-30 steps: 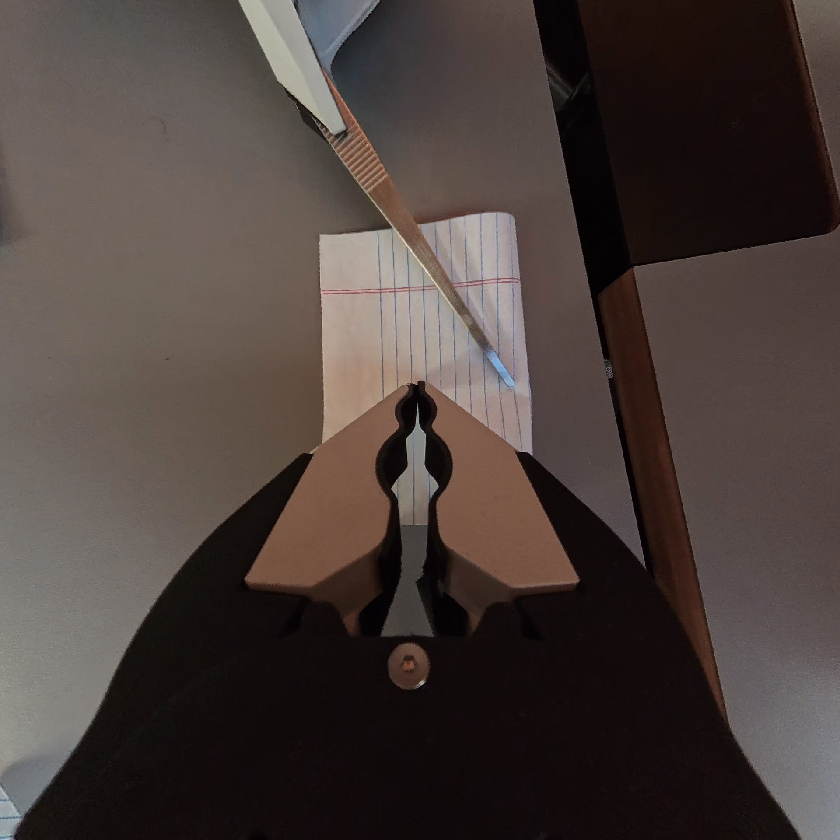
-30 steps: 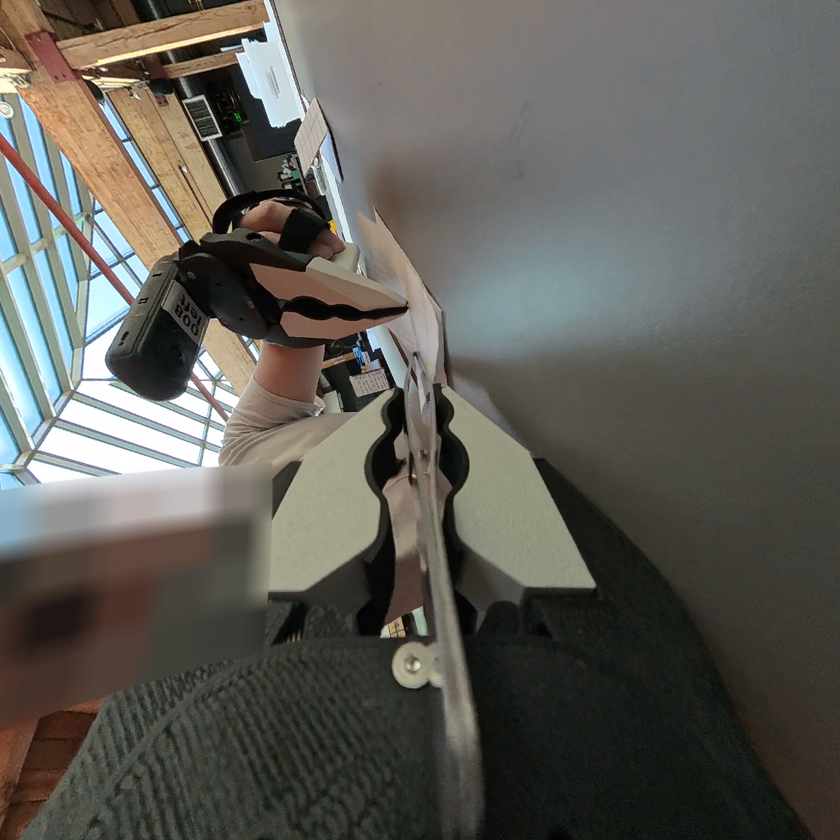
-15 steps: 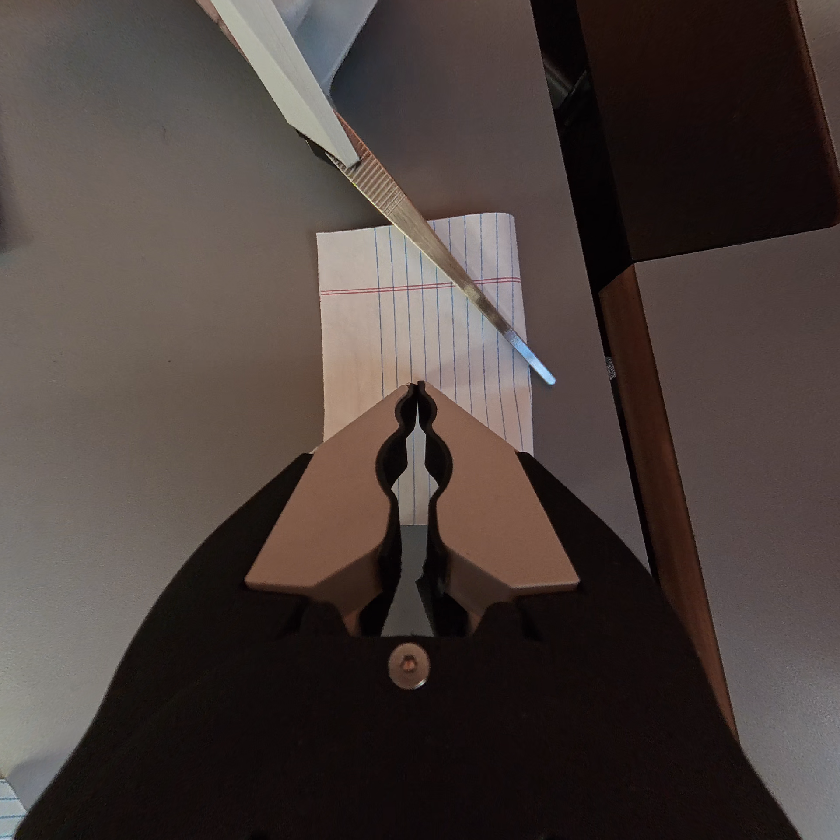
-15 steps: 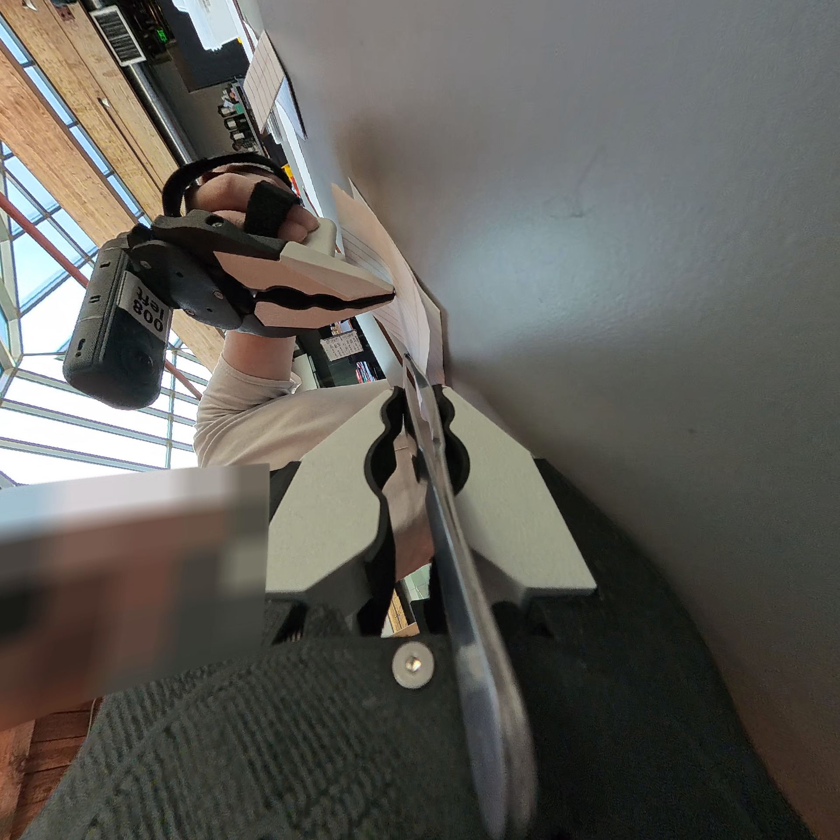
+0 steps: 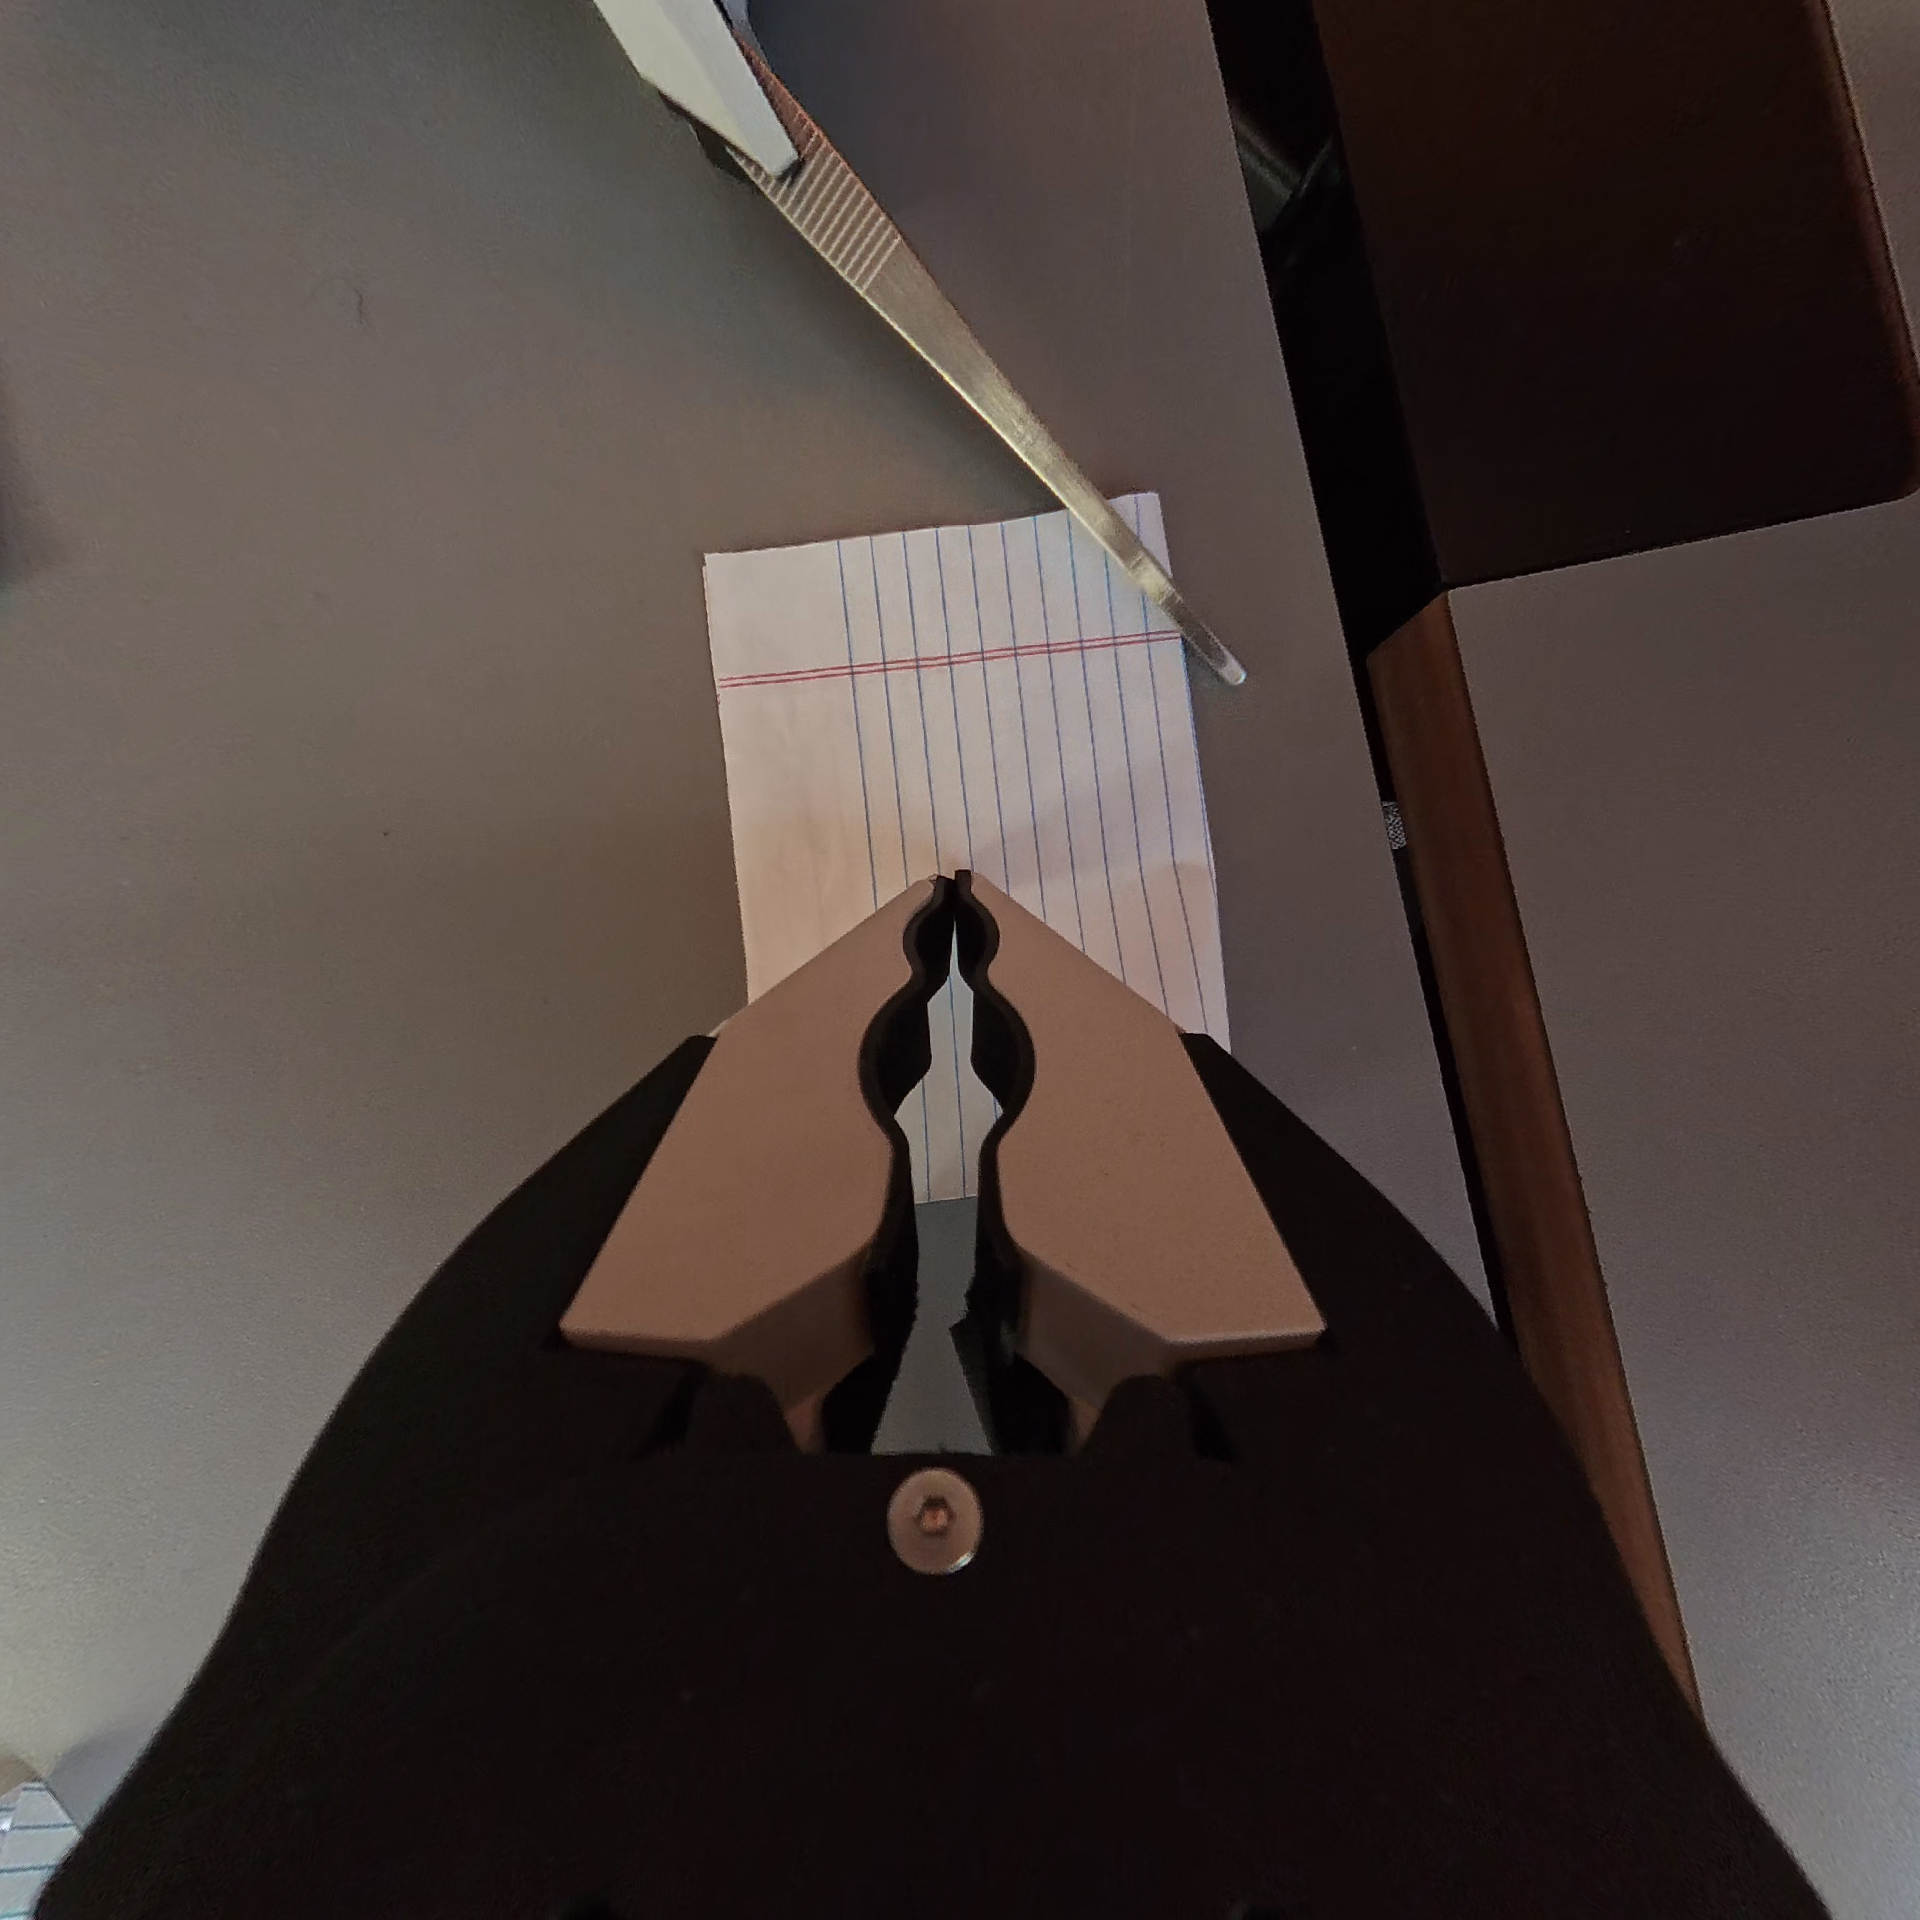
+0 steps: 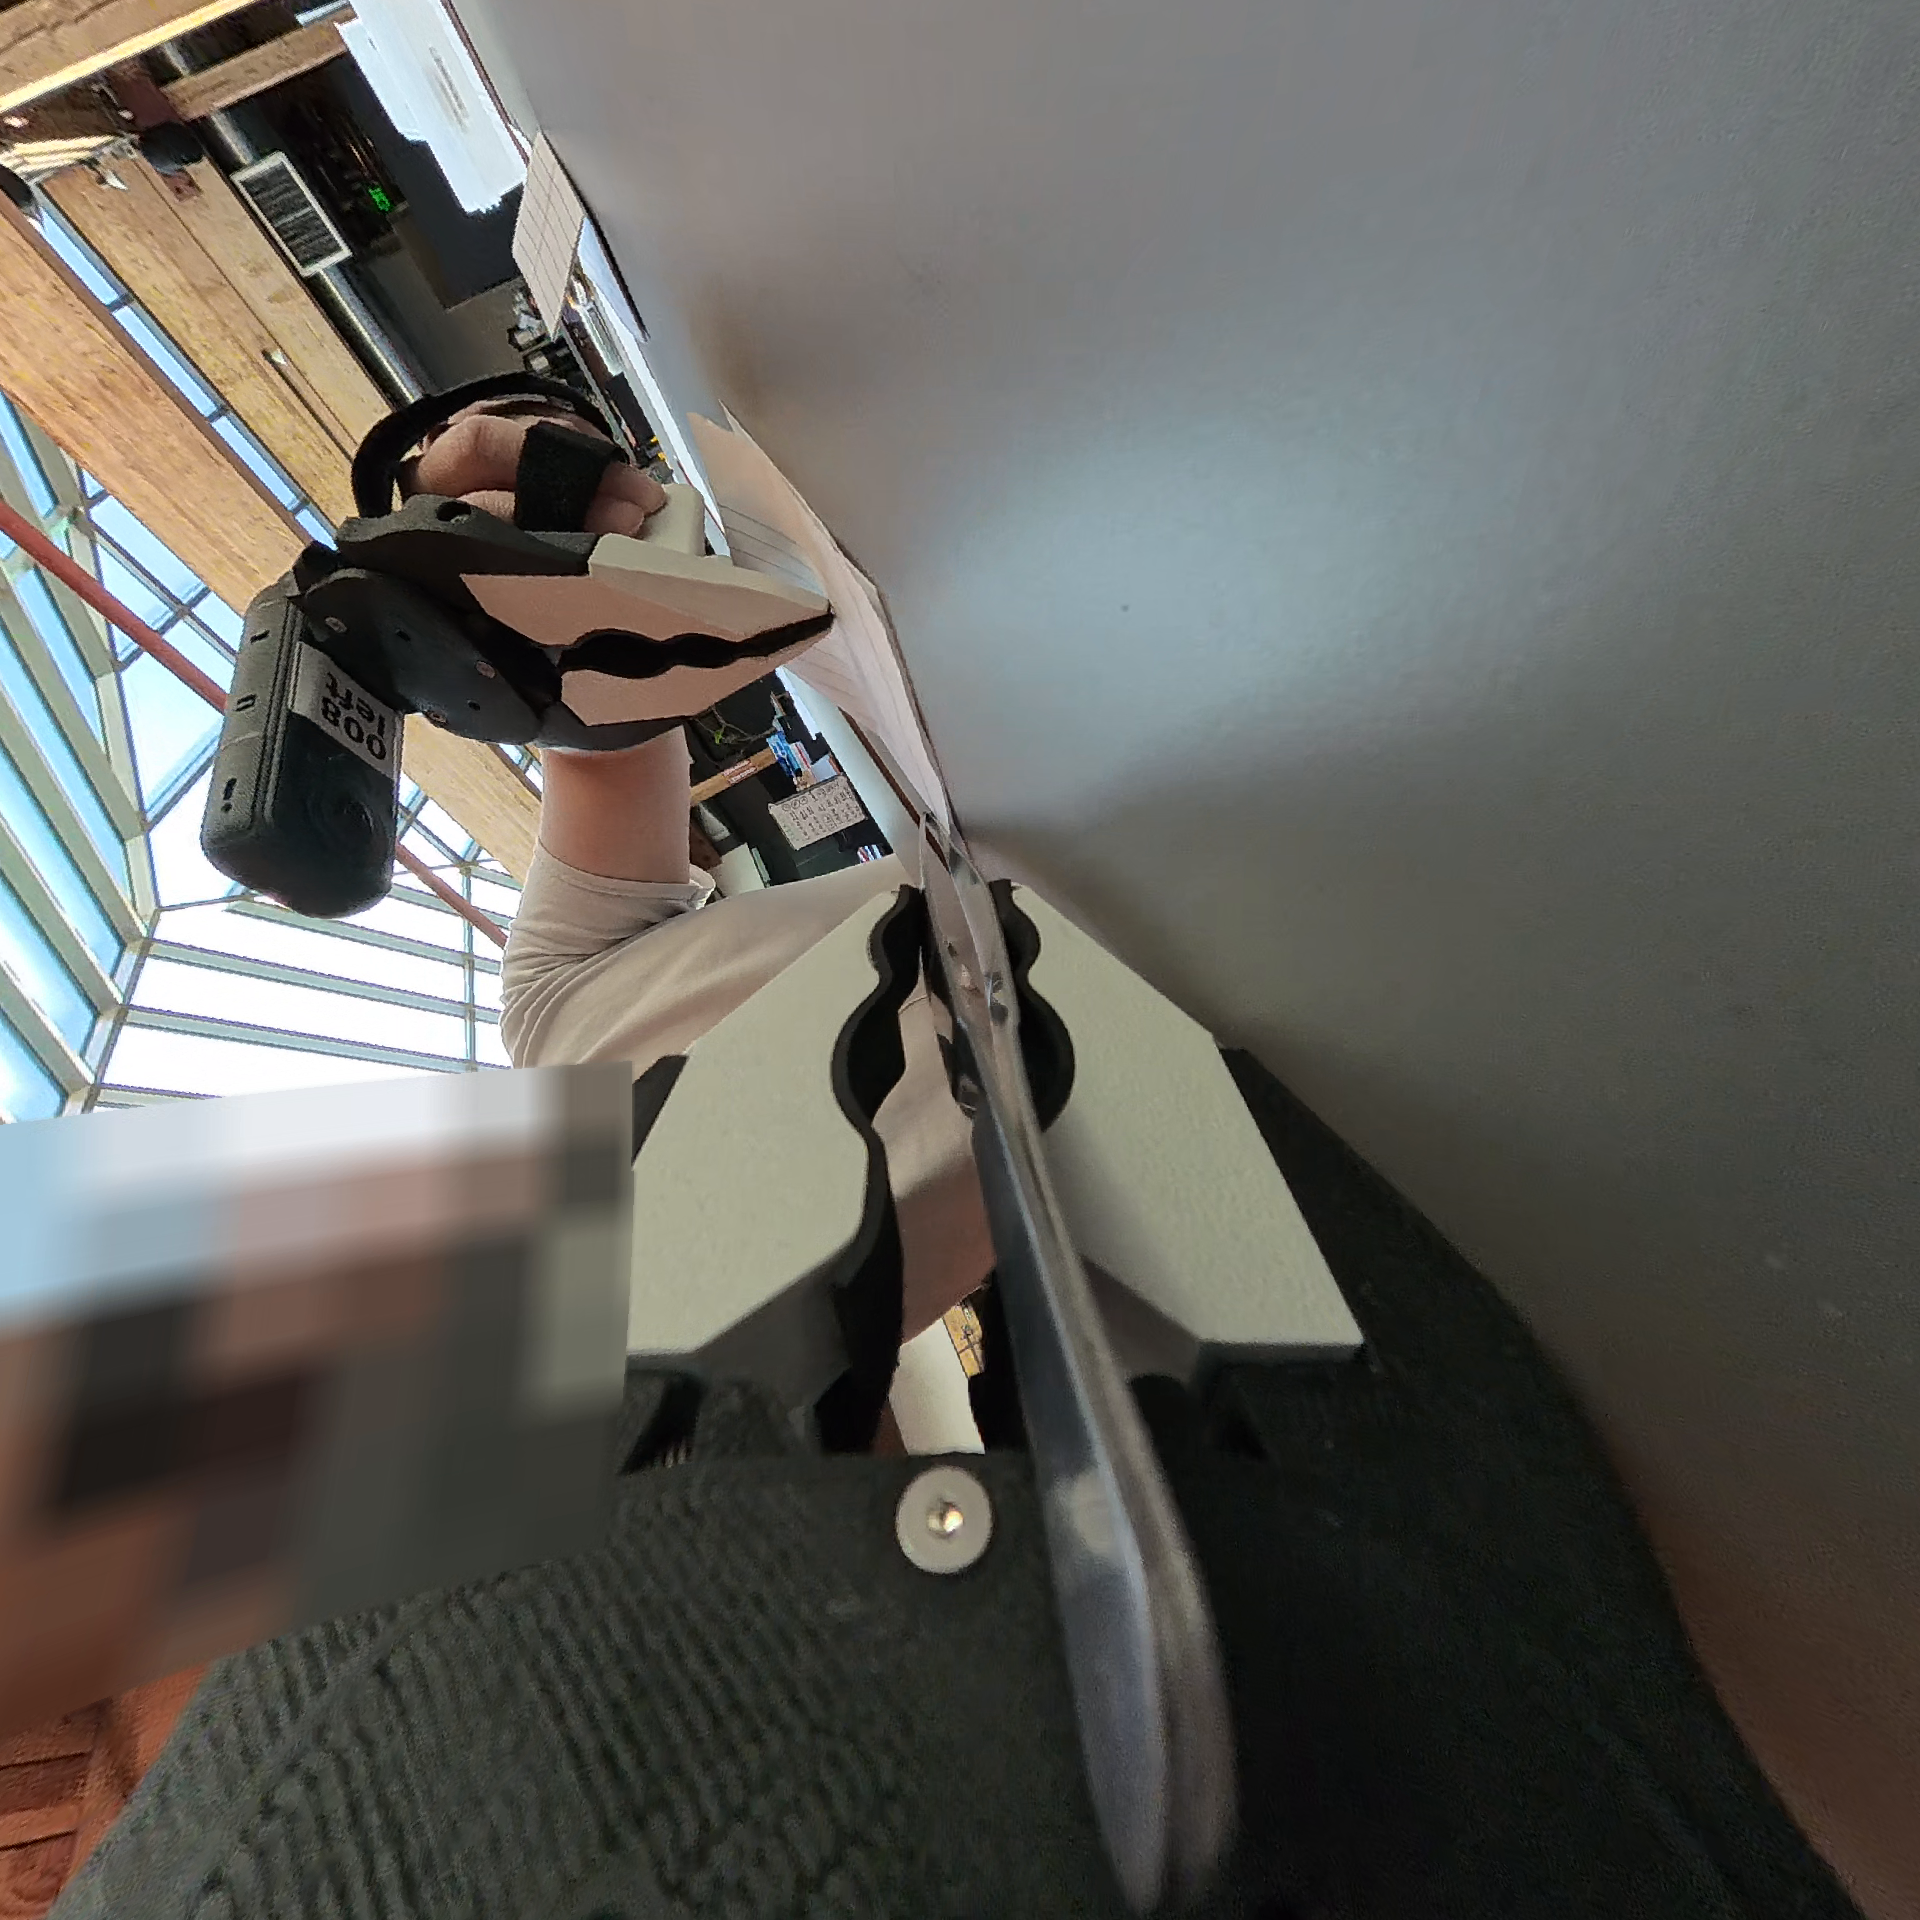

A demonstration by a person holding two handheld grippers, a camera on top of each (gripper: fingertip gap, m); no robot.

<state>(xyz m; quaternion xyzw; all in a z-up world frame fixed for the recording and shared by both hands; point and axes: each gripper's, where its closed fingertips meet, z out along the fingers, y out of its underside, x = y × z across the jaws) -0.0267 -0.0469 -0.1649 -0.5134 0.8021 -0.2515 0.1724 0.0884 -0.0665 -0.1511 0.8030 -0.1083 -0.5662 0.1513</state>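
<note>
Left gripper sits pinched closed with nothing between its fingers, tips hovering over or maybe resting on the near half of a folded sheet of lined paper on the grey table; right gripper is clamped on metal tweezers, whose point sits just past the paper's far right corner, near the gap beside a wood-edged table; risk as I see it: the thin steel could twist in that grip, or the point could snag the corner and drag the sheet if it isn't really pinned.

White printed label on black camera
</note>
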